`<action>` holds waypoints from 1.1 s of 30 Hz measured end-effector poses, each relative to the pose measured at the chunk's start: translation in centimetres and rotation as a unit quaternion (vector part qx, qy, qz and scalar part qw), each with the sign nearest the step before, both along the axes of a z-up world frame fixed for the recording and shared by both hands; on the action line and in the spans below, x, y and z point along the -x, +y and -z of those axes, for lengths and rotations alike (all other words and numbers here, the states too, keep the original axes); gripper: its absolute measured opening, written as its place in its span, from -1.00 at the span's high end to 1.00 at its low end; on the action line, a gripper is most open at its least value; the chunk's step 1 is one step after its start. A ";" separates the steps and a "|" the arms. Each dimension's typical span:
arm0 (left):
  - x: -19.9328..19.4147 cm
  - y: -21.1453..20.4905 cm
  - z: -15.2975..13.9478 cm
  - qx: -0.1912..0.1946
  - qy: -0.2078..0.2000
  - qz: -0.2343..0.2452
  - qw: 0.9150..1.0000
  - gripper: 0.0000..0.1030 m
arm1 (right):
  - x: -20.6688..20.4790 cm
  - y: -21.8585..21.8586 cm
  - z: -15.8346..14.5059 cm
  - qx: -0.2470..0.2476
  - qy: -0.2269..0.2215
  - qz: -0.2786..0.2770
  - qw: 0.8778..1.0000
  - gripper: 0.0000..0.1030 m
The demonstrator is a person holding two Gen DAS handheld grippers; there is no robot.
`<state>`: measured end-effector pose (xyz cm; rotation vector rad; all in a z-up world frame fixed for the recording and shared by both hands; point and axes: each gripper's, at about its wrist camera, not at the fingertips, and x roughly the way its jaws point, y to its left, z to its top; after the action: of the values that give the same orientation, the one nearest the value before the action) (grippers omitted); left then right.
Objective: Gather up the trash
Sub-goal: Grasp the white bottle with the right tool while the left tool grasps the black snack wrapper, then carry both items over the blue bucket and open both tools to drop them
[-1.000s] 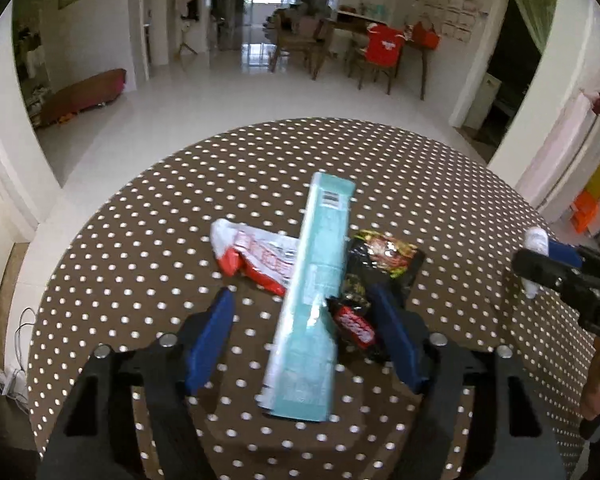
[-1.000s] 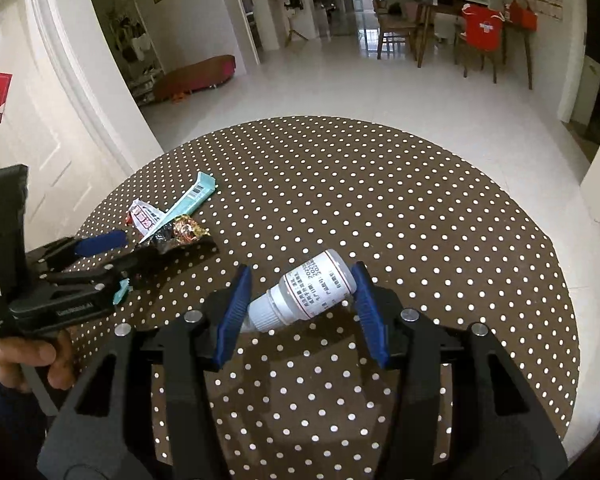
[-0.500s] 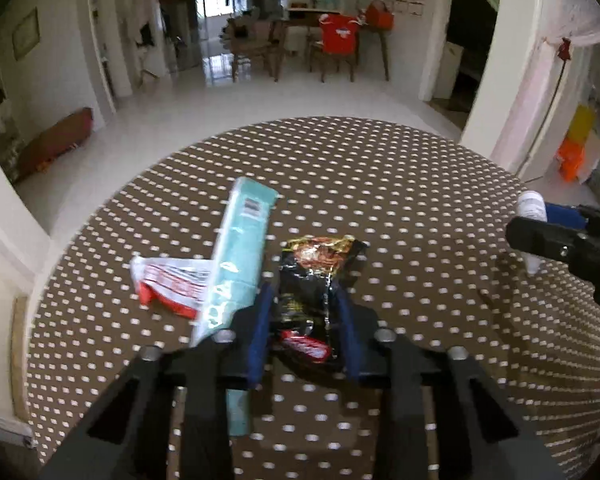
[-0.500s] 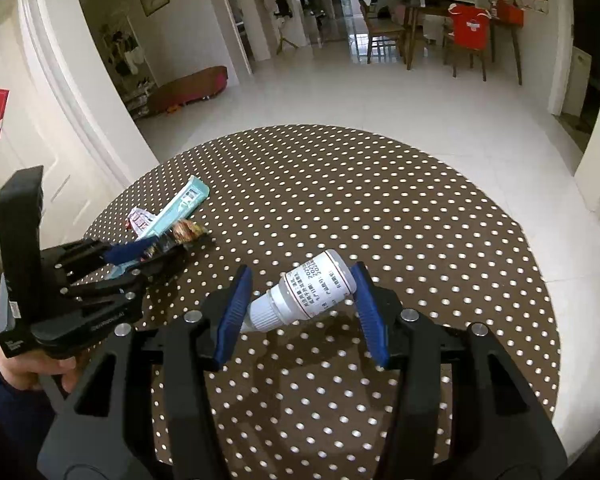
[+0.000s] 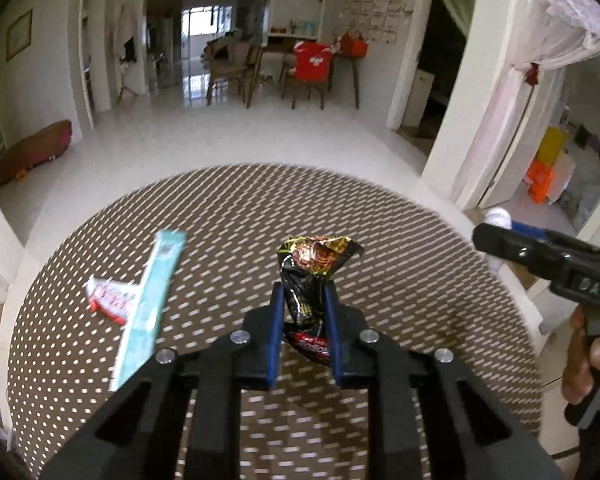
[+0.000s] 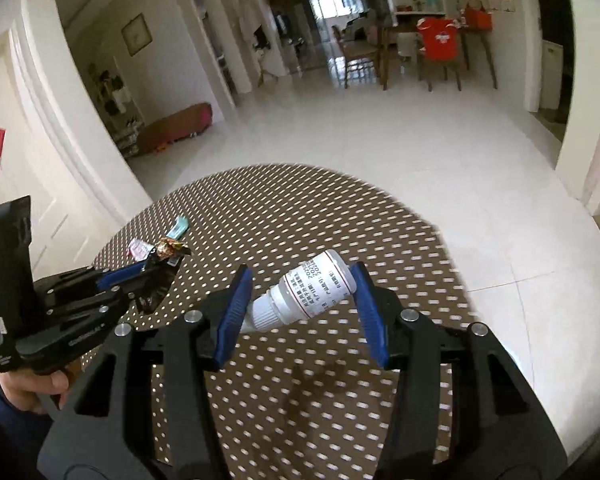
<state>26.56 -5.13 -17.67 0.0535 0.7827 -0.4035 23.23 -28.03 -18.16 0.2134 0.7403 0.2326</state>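
A crumpled black snack wrapper (image 5: 314, 256) stands up between the blue pads of my left gripper (image 5: 303, 292), whose jaws are closing on it; it hangs clear of the dotted table (image 5: 380, 240). A teal box (image 5: 152, 292) lies on the cloth to the left, resting across a red-and-white wrapper (image 5: 110, 300). My right gripper (image 6: 300, 272) is shut on a small white bottle (image 6: 320, 284), gripped end to end, cap toward the left pad. In the right wrist view my left gripper (image 6: 160, 266) is at the left with the wrapper (image 6: 172, 247) in it.
The round table wears a brown cloth with white dots; its far edge (image 6: 340, 172) drops to a white tiled floor. Wooden chairs and a dining table (image 5: 308, 68) stand far back. A hand (image 5: 588, 364) holds the right gripper's handle at the right.
My left gripper closed from wide open around the teal box onto the black wrapper and lifted it off the cloth. Both grippers pulled back and rose; the bottle stayed in the right one.
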 end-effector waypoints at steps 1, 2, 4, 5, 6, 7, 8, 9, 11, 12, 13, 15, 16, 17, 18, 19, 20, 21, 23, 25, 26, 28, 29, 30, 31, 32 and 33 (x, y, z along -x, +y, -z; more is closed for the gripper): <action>0.3 -0.8 -0.4 0.004 -0.004 0.004 1.000 0.64 | 0.4 -0.8 -0.3 -0.002 -0.004 0.006 1.000 0.02; 0.6 -1.7 -0.8 0.008 -0.008 0.009 1.000 0.64 | 0.8 -1.7 -0.6 -0.005 -0.007 0.013 1.000 0.02; 1.5 -4.2 -1.7 0.017 -0.018 0.023 0.999 0.64 | 1.8 -3.8 -1.3 -0.010 -0.016 0.031 0.999 0.02; 1.6 -5.0 -1.8 0.020 -0.021 0.028 0.999 0.64 | 2.2 -4.8 -1.6 -0.011 -0.020 0.039 0.999 0.02; 2.1 -6.2 -2.1 0.026 -0.023 0.036 0.999 0.64 | 2.9 -6.2 -2.0 -0.012 -0.025 0.050 0.998 0.02; 2.2 -7.4 -2.3 0.030 -0.024 0.044 0.998 0.64 | 3.4 -7.5 -2.3 -0.015 -0.030 0.060 0.998 0.02; 2.6 -8.9 -2.5 0.035 -0.024 0.053 0.998 0.64 | 3.8 -8.5 -2.6 -0.016 -0.033 0.068 0.997 0.02; 2.9 -9.7 -2.5 0.038 -0.025 0.059 0.997 0.64 | 4.5 -10.1 -3.0 -0.018 -0.038 0.083 0.996 0.02; 3.5 -12.4 -2.8 0.045 -0.023 0.078 0.996 0.64 | 5.5 -12.6 -3.4 -0.020 -0.043 0.105 0.993 0.02; 4.2 -13.2 -2.7 0.048 -0.022 0.085 0.995 0.64 | 6.2 -14.2 -3.6 -0.022 -0.046 0.120 0.991 0.02; 4.7 -14.4 -2.6 0.050 -0.020 0.094 0.994 0.64 | 6.7 -15.4 -3.7 -0.022 -0.048 0.132 0.990 0.02; 5.6 -17.0 -2.6 0.053 -0.017 0.112 0.992 0.64 | 7.9 -17.9 -3.6 -0.023 -0.050 0.156 0.986 0.02; 5.9 -18.2 -2.6 0.053 -0.015 0.120 0.991 0.64 | 8.4 -19.1 -3.6 -0.026 -0.050 0.167 0.984 0.02; 6.3 -19.5 -2.6 0.054 -0.012 0.128 0.990 0.64 | 9.1 -20.5 -3.4 -0.029 -0.049 0.180 0.982 0.02; 6.5 -20.3 -2.5 0.055 -0.009 0.134 0.989 0.64 | 9.5 -21.3 -3.3 -0.030 -0.048 0.188 0.981 0.02; 6.8 -21.4 -2.3 0.055 -0.005 0.140 0.989 0.64 | 9.9 -22.4 -3.1 -0.033 -0.046 0.197 0.979 0.02; 7.1 -22.7 -2.1 0.055 0.000 0.145 0.988 0.64 | 10.4 -23.3 -2.8 -0.035 -0.044 0.206 0.977 0.02; 7.2 -23.6 -1.9 0.054 0.004 0.148 0.988 0.64 | 10.7 -23.9 -2.5 -0.037 -0.042 0.212 0.976 0.02; 7.5 -25.7 -1.3 0.046 0.012 0.157 0.986 0.64 | 11.3 -25.3 -1.8 -0.041 -0.037 0.223 0.973 0.02; 7.8 -27.7 -0.4 0.039 0.023 0.167 0.985 0.64 | 11.8 -26.6 -0.9 -0.046 -0.028 0.233 0.971 0.02; 7.9 -28.8 0.2 0.032 0.030 0.173 0.984 0.64 | 11.8 -27.2 -0.4 -0.048 -0.022 0.237 0.970 0.02; 8.1 -30.7 1.4 0.022 0.044 0.181 0.982 0.64 | 11.9 -28.4 0.8 -0.055 -0.010 0.244 0.968 0.02; 8.0 -31.4 2.0 0.017 0.050 0.184 0.981 0.64 | 11.8 -28.7 1.3 -0.059 -0.004 0.247 0.967 0.02; 8.0 -32.3 2.7 0.011 0.058 0.190 0.980 0.64 | 11.7 -29.4 1.9 -0.063 0.003 0.251 0.966 0.02; 7.9 -33.1 3.2 0.005 0.063 0.194 0.979 0.64 | 11.6 -29.9 2.5 -0.065 0.010 0.254 0.965 0.02; 7.9 -34.1 3.9 -0.003 0.067 0.198 0.978 0.64 | 11.5 -30.3 3.2 -0.069 0.018 0.257 0.964 0.02; 7.8 -34.4 4.2 -0.009 0.070 0.200 0.977 0.64 | 11.4 -30.6 4.0 -0.075 0.026 0.259 0.963 0.02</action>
<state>18.76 -39.58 -21.89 0.2031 0.9159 -0.7884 11.79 -58.67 -22.14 0.5495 0.6939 -0.2171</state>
